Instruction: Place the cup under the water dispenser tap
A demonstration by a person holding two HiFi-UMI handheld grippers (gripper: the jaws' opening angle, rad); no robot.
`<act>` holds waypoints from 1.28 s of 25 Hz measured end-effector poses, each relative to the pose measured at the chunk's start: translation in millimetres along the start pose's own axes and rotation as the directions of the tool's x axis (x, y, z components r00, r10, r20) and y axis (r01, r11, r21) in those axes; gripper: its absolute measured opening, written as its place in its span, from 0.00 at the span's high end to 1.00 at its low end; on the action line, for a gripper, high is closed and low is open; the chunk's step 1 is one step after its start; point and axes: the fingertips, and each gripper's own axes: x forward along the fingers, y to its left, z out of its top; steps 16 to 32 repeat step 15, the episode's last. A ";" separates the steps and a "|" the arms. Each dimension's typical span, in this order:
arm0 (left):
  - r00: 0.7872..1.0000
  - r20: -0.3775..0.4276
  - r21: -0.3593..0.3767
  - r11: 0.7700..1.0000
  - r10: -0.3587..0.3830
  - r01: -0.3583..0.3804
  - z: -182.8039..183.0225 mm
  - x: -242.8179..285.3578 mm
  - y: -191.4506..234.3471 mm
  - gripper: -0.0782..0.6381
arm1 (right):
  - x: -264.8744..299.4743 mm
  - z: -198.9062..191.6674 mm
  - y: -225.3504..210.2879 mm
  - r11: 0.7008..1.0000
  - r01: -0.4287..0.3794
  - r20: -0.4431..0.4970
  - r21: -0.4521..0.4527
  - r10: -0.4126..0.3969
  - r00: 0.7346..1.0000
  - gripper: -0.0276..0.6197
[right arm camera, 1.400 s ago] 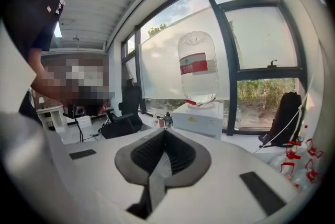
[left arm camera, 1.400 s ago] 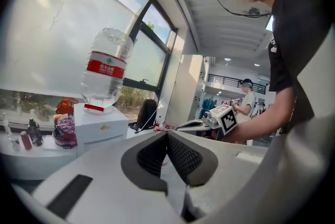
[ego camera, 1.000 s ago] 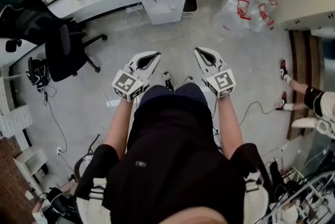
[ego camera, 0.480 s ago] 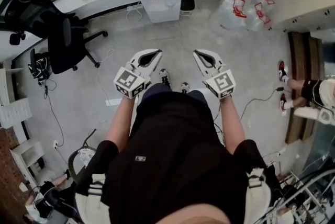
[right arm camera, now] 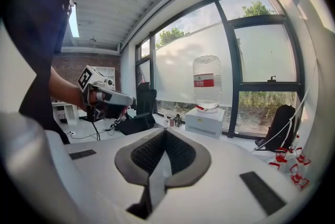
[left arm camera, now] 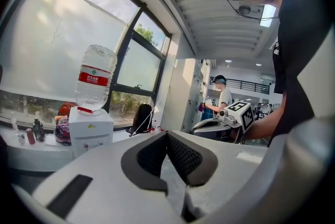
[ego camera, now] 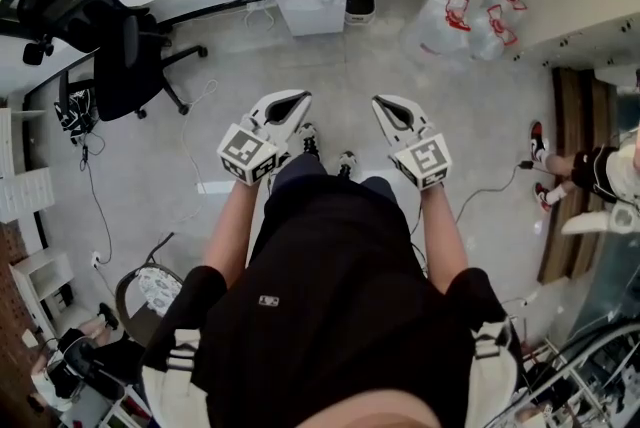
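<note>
left gripper view shows the white water dispenser standing on a counter under the window. a clear water bottle is upended on top of it, neck down and long axis upright. the bottle wears a red label with white print too small to read, and how much water it holds cannot be told. the dispenser's front faces the person and bears a small yellow mark, with other marks too small to read. beside it on the counter stand a few small bottles. the left gripper is clenched, its pads meeting with nothing between them, and the right gripper is likewise clenched on nothing. each carries a cube with black-and-white square markers. in the head view both grippers are held out side by side over the floor, well apart from the dispenser at the top edge and pointing toward it. to the dispenser's right, clear plastic jugs with red handles lie heaped on the floor, and they look empty.
</note>
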 end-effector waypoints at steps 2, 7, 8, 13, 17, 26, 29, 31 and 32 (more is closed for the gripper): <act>1.000 0.007 -0.001 1.000 0.011 -0.011 -2.9 -4.0 -7.4 0.89 | -5.6 -3.7 4.0 1.000 -0.007 0.002 -0.005 0.007 1.000 0.96; 0.999 0.017 -0.005 0.999 0.043 -0.043 -11.7 -9.4 -18.5 0.89 | -13.9 -12.1 8.5 1.000 -0.027 0.001 -0.015 0.027 1.000 0.96; 0.999 0.019 -0.008 0.999 0.048 -0.048 -12.8 -10.5 -19.3 0.89 | -14.5 -13.3 9.0 0.999 -0.030 -0.001 -0.015 0.030 1.000 0.96; 0.997 0.025 -0.008 0.997 0.072 -0.071 -18.0 -11.5 -24.7 0.89 | -19.5 -19.2 8.9 0.999 -0.045 0.000 -0.022 0.045 0.999 0.96; 0.997 0.026 -0.010 0.997 0.079 -0.079 -21.9 -10.5 -27.4 0.89 | -22.4 -22.7 7.9 0.998 -0.050 0.002 -0.024 0.050 0.999 0.96; 0.997 0.026 -0.010 0.997 0.079 -0.079 -21.9 -10.5 -27.4 0.89 | -22.4 -22.7 7.9 0.998 -0.050 0.002 -0.024 0.050 0.999 0.96; 0.997 0.026 -0.010 0.997 0.079 -0.079 -21.9 -10.5 -27.4 0.89 | -22.4 -22.7 7.9 0.998 -0.050 0.002 -0.024 0.050 0.999 0.96; 0.997 0.026 -0.010 0.997 0.079 -0.079 -21.9 -10.5 -27.4 0.89 | -22.4 -22.7 7.9 0.998 -0.050 0.002 -0.024 0.050 0.999 0.96; 0.997 0.026 -0.010 0.997 0.079 -0.079 -21.9 -10.5 -27.4 0.89 | -22.4 -22.7 7.9 0.998 -0.050 0.002 -0.024 0.050 0.999 0.96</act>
